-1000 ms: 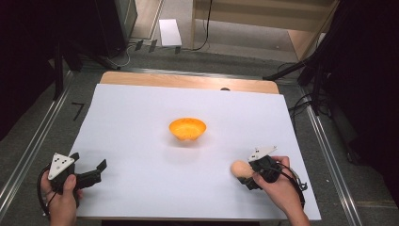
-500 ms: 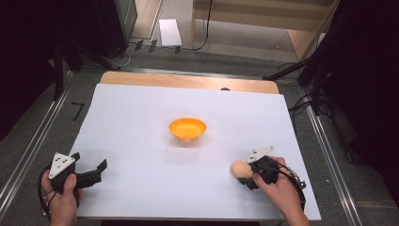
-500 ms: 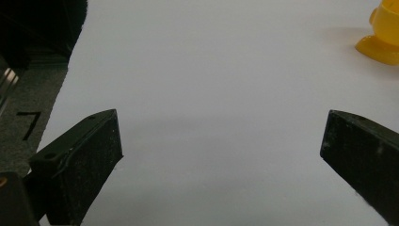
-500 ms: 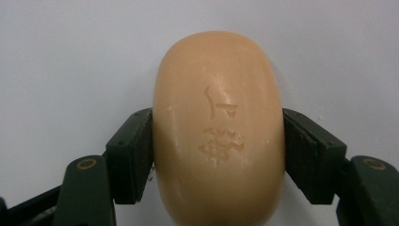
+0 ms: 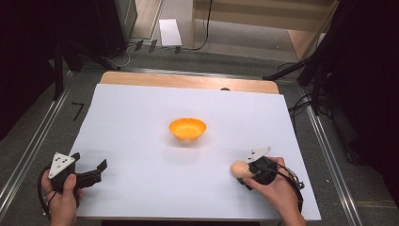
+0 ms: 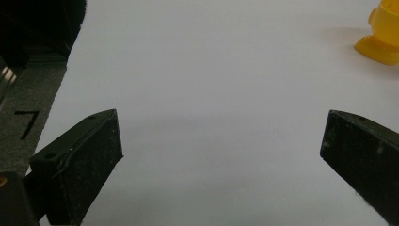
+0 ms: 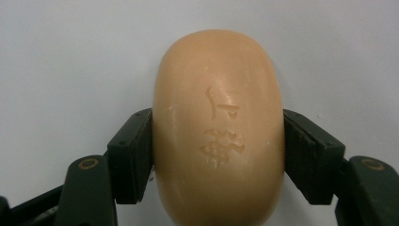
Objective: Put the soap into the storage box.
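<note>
The tan oval soap bar (image 7: 219,129) lies on the white table (image 5: 141,122) at its near right, well apart from the orange bowl (image 5: 187,129). It looks hard, smooth and probably slippery, so its 2 long flanks are the best hold. The right gripper (image 7: 219,155) has just closed its jaws there and clamps the bar, while the left gripper (image 6: 221,155) gapes empty.

The right gripper (image 5: 245,173) clamps a tan soap bar (image 5: 238,169) near an orange bowl (image 5: 187,128).

White-covered table (image 5: 141,117), grey floor (image 5: 28,141), dark surroundings, wooden furniture (image 5: 263,19) behind
</note>
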